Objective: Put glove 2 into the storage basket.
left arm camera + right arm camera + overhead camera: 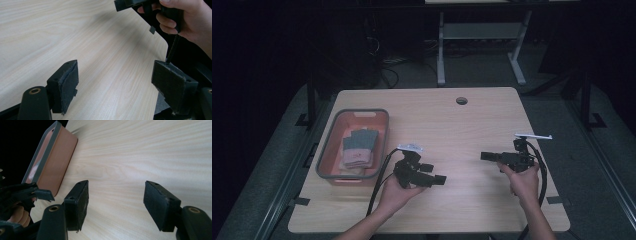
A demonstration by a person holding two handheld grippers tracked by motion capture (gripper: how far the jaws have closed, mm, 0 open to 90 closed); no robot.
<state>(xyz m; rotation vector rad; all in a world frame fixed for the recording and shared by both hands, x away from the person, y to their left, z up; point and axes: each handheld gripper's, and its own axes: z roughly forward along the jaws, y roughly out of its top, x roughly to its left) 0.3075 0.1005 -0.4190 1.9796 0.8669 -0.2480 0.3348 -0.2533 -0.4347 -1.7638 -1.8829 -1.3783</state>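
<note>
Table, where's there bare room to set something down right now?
Bare wood runs from the basket across to the table edge on the right, and between the left gripper and right gripper, both open and empty. The basket itself holds folded cloth.

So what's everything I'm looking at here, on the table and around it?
Table: one, light wood, in the middle of the high view, with a round hole near its far edge.
Bin: one, salmon-pink with a grey rim, on the table's left side.
Folded cloths: a small grey and pink pile inside the bin; the exact number is hard to tell.
Desk frame: one, white legs, on the dark floor beyond the table.
Left gripper: one, black, held above the table just right of the bin, jaws open, nothing between them.
Right gripper: one, black, held above the table's right side, jaws open and empty.
Hands: two, left hand and right hand, each holding a gripper.
</note>
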